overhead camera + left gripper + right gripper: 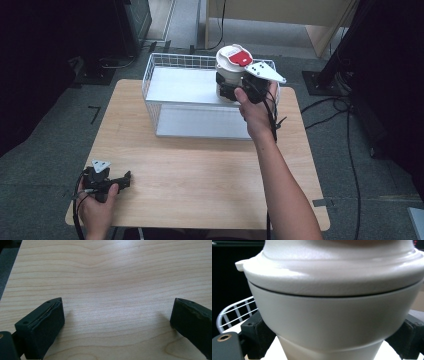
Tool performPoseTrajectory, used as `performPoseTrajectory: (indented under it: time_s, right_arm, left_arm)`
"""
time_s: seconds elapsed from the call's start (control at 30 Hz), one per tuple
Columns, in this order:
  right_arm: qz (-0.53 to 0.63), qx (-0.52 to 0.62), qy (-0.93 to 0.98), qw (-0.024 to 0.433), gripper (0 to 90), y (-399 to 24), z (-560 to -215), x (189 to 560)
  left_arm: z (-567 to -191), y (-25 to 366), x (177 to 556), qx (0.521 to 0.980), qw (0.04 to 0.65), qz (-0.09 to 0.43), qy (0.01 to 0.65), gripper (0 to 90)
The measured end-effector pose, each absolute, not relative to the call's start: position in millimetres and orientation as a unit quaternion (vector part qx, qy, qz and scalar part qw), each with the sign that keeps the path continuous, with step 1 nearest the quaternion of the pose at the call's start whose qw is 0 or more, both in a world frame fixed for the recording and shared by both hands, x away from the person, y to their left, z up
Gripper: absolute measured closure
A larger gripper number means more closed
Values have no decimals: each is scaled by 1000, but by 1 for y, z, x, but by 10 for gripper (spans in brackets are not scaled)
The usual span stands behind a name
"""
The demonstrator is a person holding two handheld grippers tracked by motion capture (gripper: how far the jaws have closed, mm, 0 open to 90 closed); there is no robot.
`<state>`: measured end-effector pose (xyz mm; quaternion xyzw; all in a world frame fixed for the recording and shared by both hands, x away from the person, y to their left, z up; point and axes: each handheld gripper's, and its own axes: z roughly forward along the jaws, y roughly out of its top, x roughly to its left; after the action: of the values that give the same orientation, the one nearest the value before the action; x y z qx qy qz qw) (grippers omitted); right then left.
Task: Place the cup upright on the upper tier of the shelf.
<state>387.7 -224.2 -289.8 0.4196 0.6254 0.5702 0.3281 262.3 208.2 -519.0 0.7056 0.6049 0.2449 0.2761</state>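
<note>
Clamped between the jaws of the right hand-held gripper (231,90) is a white cup (231,70) with a red-and-white lid, held upright at the far right corner of a white wire basket (160,90). On the desk (200,170) the basket is seen toward twelve o'clock, and the cup is at about one o'clock from the desk's centre. In the right gripper view the cup (332,315) is seen very close, with one black jaw pressed against each side of its narrower lower part, below the lid's rim. The cup thus lies directly between the jaws, ahead of the person's right hand (257,107). The left hand-held gripper (125,180) is rested on the desk at about seven o'clock, well apart from the basket. Its jaws are spread wide, with nothing but bare wood between them.
</note>
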Motion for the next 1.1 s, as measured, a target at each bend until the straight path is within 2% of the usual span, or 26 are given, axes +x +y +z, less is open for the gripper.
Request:
performPoseTrajectory:
  time_s: [0.43,1.1]
  right_arm:
    - [540,453,620,344,90,-219,-299,423]
    - [529,476,610,348,89,-221,-300,444]
  left_arm:
    - [-519,208,262,705,277,245,605,0]
    - [-519,208,262,706,276,245,605,0]
